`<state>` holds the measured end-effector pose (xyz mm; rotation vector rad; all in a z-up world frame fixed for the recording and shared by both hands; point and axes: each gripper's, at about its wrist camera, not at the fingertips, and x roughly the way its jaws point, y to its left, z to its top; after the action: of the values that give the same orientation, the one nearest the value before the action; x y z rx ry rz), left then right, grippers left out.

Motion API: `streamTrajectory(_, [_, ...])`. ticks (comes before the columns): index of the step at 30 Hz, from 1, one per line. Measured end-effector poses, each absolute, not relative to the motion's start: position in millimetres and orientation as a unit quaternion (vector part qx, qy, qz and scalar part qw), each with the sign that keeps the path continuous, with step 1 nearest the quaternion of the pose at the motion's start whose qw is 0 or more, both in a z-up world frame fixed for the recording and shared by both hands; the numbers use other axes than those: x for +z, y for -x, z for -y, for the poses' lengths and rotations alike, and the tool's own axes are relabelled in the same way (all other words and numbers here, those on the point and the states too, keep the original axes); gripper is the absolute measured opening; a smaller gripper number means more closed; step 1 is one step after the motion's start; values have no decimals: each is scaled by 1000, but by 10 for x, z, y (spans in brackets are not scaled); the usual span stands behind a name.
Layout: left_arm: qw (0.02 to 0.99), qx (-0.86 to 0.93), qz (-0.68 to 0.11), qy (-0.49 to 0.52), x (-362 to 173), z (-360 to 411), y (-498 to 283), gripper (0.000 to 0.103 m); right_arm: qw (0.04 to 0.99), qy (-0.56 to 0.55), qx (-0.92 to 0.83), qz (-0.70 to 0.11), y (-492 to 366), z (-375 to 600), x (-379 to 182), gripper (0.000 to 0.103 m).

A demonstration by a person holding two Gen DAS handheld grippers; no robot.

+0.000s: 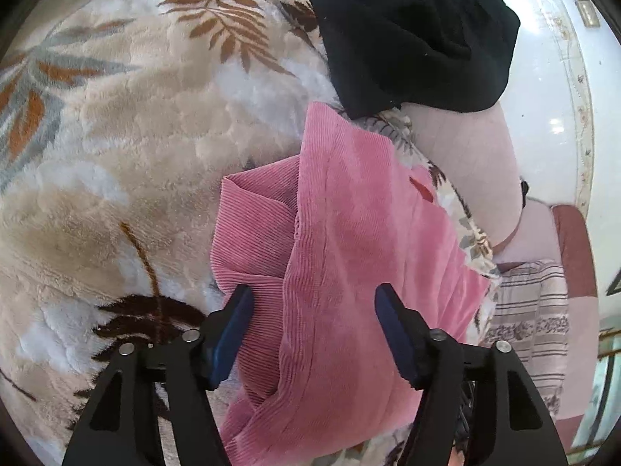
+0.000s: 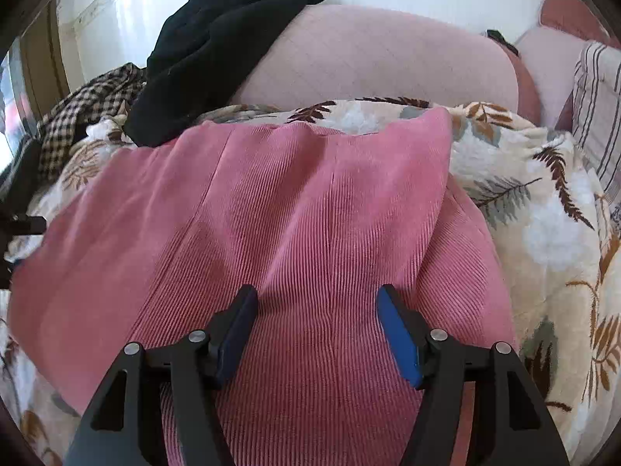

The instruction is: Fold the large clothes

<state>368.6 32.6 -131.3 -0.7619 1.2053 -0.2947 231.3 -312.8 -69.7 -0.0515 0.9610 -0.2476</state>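
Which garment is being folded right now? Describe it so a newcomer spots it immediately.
Start at the plush leaf-print blanket covering the bed. Spread across it, under both open grippers, lies the pink ribbed garment, just in front of the long pale pink bolster. Its fine corduroy-like ribbing and rose colour separate it from the black garment and checked cloth beyond.

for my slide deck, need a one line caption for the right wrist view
Open right gripper above a pink ribbed garment spread on a leaf-print fleece blanket.
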Motion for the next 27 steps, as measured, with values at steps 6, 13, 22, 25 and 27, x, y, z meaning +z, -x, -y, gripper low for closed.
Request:
streamTrajectory(6, [732, -160, -541, 383, -1358, -549, -3668, 67, 904, -24, -107, -414, -2170, 3315, -443, 65])
streamTrajectory(13, [751, -117, -539, 362, -1275, -649, -3611, 70, 903, -15, -71, -423, -2244, 3180, -432, 65])
streamTrajectory(22, [739, -128, -573, 329, -1395, -375, -3788, 76, 894, -67, -58, -439, -2261, 3167, -601, 65])
streamTrajectory(25, [736, -126, -594, 300, -1560, -163, -3950, 77, 891, -74, -50, -444, -2240, 3158, -604, 65])
streamTrajectory(27, [747, -139, -584, 286, -1500, -44, -3955, 77, 894, -59, -49, -442, -2226, 3146, -567, 65])
